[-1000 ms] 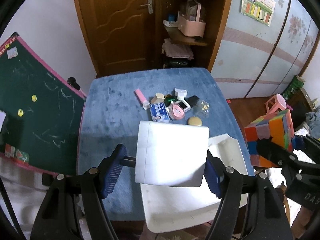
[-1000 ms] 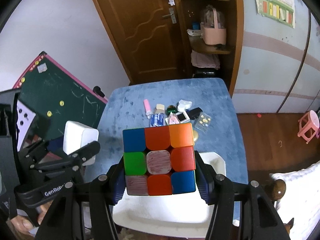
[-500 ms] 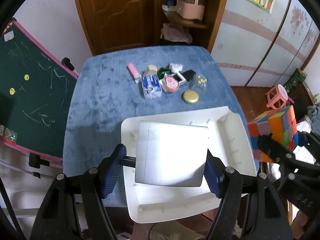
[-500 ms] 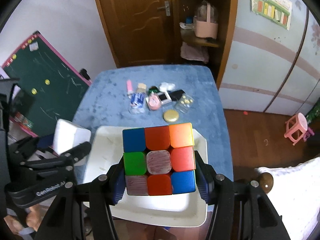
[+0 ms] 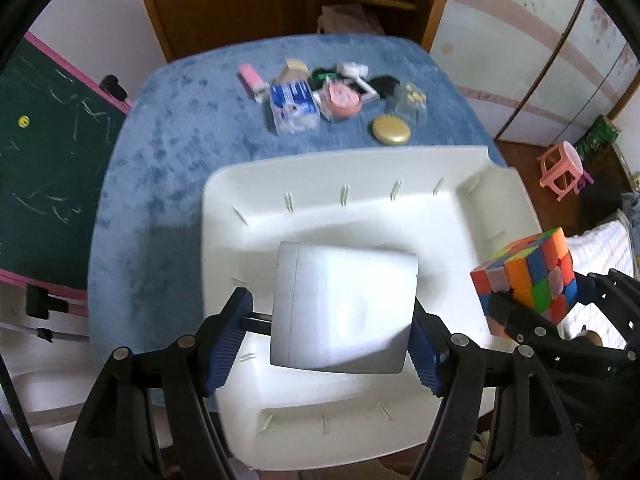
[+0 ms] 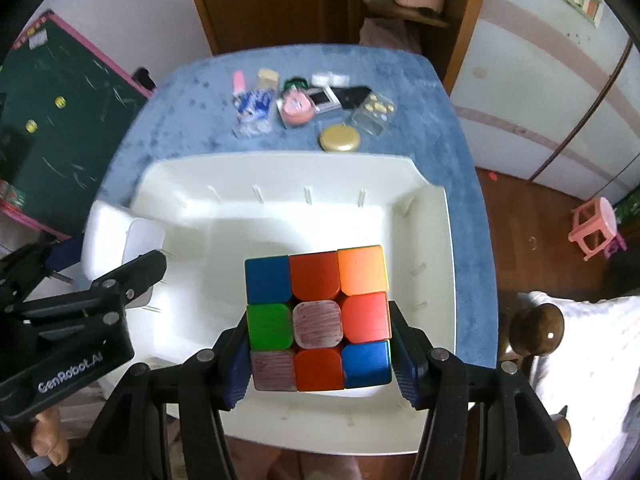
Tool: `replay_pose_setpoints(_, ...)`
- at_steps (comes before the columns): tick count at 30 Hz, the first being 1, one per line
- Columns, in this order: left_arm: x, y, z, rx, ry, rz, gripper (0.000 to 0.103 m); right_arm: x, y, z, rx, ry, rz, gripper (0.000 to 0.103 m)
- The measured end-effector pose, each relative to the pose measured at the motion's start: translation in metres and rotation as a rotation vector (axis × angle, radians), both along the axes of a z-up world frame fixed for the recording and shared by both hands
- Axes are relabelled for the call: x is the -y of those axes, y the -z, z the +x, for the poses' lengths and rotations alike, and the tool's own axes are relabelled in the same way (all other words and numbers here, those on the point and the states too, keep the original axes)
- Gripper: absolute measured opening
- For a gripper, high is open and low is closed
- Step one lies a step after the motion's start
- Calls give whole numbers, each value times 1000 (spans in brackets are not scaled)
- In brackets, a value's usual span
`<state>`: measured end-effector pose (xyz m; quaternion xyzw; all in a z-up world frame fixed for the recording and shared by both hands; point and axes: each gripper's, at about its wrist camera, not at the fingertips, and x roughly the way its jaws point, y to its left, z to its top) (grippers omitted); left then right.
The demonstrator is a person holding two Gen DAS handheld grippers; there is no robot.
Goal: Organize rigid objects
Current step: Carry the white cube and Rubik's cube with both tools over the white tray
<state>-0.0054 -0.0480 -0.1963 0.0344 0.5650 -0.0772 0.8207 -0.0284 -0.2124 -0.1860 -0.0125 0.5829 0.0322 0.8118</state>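
My left gripper [image 5: 326,346] is shut on a white box [image 5: 344,308] and hangs over the near left part of a white tray [image 5: 348,160]. The right wrist view shows this box [image 6: 120,236] at the tray's left rim. My right gripper [image 6: 318,368] is shut on a Rubik's cube [image 6: 318,320], its blue pads pressing both sides. The cube hovers above the near middle of the tray [image 6: 280,160]. In the left wrist view the cube [image 5: 528,276] sits at the tray's right edge. The tray holds nothing else that I can see.
The tray lies on a blue-covered table [image 5: 160,160]. Beyond it sit several small items: a gold disc [image 5: 391,130], a blue packet [image 5: 294,106], a pink round case [image 5: 340,98]. A green chalkboard [image 5: 44,152] leans at left. A pink stool [image 5: 562,168] stands on the floor at right.
Both grippers have sunk toward the tray with their loads and tipped further down. The tray now fills most of both views. Neither grip has changed.
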Motion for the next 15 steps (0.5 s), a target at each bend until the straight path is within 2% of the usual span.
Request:
replay_pose_setpoints(8, 8, 33, 2, -46, 18, 25, 75, 2, 42, 5, -90, 0, -37, 59)
replay_pose_setpoints(15, 11, 57, 3, -92, 25, 50, 75, 4, 66, 9, -137, -11, -73, 59)
